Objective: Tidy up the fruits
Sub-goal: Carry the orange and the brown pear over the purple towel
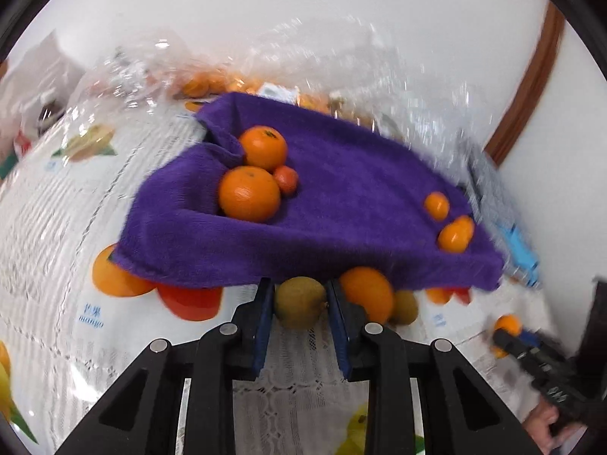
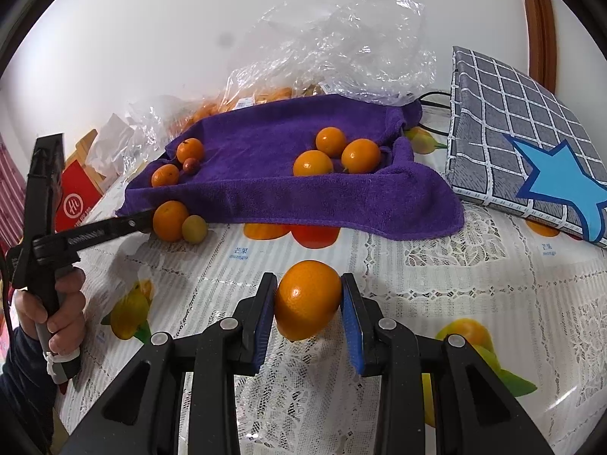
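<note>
Lace tablecloth bears purple towel beside white wall.

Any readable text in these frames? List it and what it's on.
"mango", under blue Chinese characters "芒果": tablecloth, below the purple towel.
"mango", blurred: tablecloth, left wrist view.
White round logo, unreadable: red box.
Small white lettering, too small to read: left gripper arm.
Bag labels: unreadable.

Round glossy orange held above the tablecloth; greenish-brown kiwi (slightly blurred) at the purple towel's edge.
</note>
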### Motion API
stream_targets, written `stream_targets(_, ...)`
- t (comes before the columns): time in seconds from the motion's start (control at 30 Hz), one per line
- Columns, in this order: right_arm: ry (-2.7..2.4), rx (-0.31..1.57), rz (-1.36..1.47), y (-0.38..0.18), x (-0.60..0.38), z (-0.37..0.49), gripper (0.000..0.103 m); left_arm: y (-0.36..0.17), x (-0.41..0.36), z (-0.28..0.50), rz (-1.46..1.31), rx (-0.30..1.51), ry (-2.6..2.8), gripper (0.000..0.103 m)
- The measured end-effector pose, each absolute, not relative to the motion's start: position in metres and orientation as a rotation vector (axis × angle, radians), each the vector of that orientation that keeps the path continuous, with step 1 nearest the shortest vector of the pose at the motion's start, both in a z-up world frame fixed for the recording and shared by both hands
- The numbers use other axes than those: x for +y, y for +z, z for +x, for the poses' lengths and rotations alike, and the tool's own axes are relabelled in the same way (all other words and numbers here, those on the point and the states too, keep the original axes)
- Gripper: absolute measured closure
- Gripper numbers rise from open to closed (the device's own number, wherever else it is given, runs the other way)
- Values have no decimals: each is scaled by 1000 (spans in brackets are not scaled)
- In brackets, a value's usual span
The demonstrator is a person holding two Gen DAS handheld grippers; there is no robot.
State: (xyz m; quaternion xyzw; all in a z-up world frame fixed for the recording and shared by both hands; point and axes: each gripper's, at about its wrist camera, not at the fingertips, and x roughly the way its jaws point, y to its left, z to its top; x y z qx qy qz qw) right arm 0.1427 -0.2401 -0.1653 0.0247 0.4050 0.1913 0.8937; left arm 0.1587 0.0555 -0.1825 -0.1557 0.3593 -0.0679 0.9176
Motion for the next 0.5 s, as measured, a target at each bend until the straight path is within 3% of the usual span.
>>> stream_targets(0.5,408,819,63,-163,-241,138,69,-180,77,140,-416,666,-111,76)
